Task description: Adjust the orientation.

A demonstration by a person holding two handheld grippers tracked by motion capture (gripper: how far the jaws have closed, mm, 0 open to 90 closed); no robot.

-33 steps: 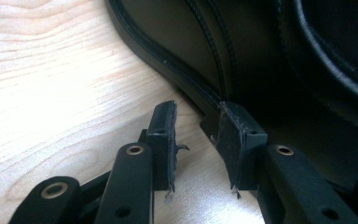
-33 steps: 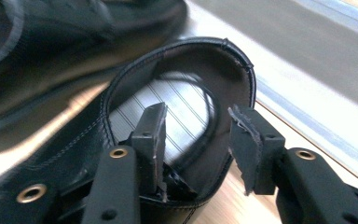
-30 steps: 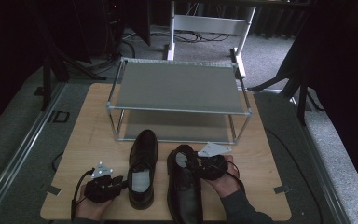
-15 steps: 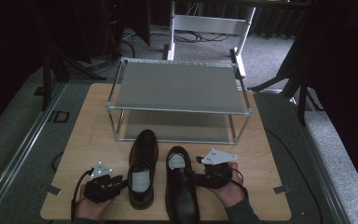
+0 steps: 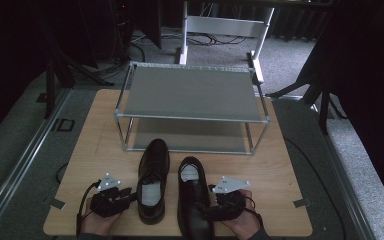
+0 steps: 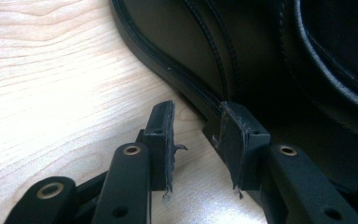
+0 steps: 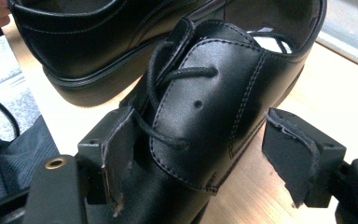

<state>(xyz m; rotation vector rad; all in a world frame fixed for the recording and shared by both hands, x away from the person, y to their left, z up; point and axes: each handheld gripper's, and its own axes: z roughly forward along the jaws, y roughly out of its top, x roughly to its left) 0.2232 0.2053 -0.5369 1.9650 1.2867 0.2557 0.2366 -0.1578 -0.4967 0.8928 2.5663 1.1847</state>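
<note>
Two black leather dress shoes on the wooden bench (image 5: 90,150), in front of a two-tier metal shoe rack (image 5: 192,92); both rack shelves bare. Left shoe (image 5: 152,185) points toe toward the rack, right shoe (image 5: 194,202) points the other way, heel toward the rack.

Left gripper (image 6: 198,140): jaws parted, nothing between them, one pad touching the left shoe's sole edge. Right gripper (image 7: 205,158): jaws spread wide, straddling the right shoe's laced tongue area, not clamped.

Judgement: likely racking shoes; nothing placed yet, both shoes still to be gripped and lifted onto a shelf.
</note>
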